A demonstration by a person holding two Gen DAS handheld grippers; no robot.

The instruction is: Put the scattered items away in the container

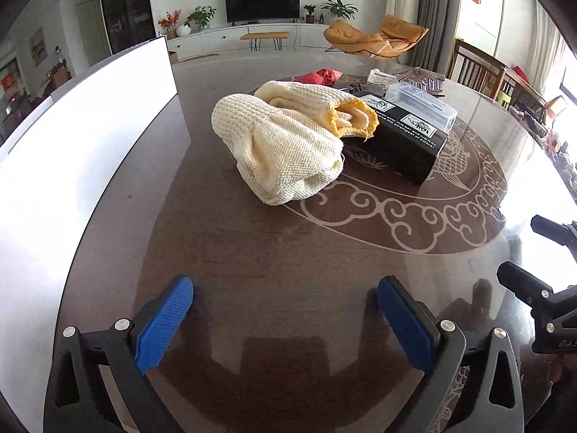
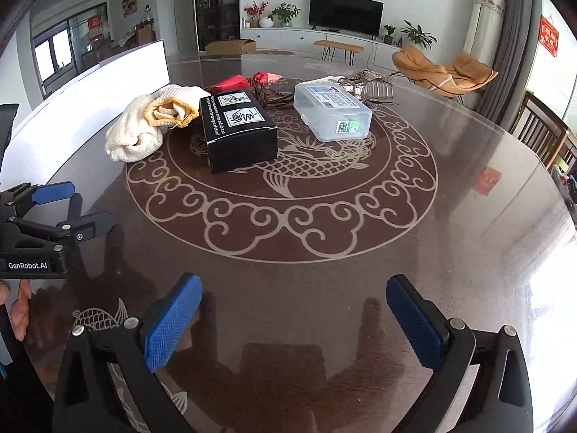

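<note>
both wrist views, start of the tidy. the left gripper (image 1: 285, 310) and right gripper (image 2: 294, 310) are hanging wide open and empty at the bottom of their frames, over bare table (image 2: 450, 238), likely readying a first pick. the cream knitted cloth (image 1: 288, 151), black box (image 2: 239, 131) and clear plastic case (image 2: 331, 110) are clustering at upper centre; the white container (image 1: 90, 137) is standing at left, within reach.
</note>
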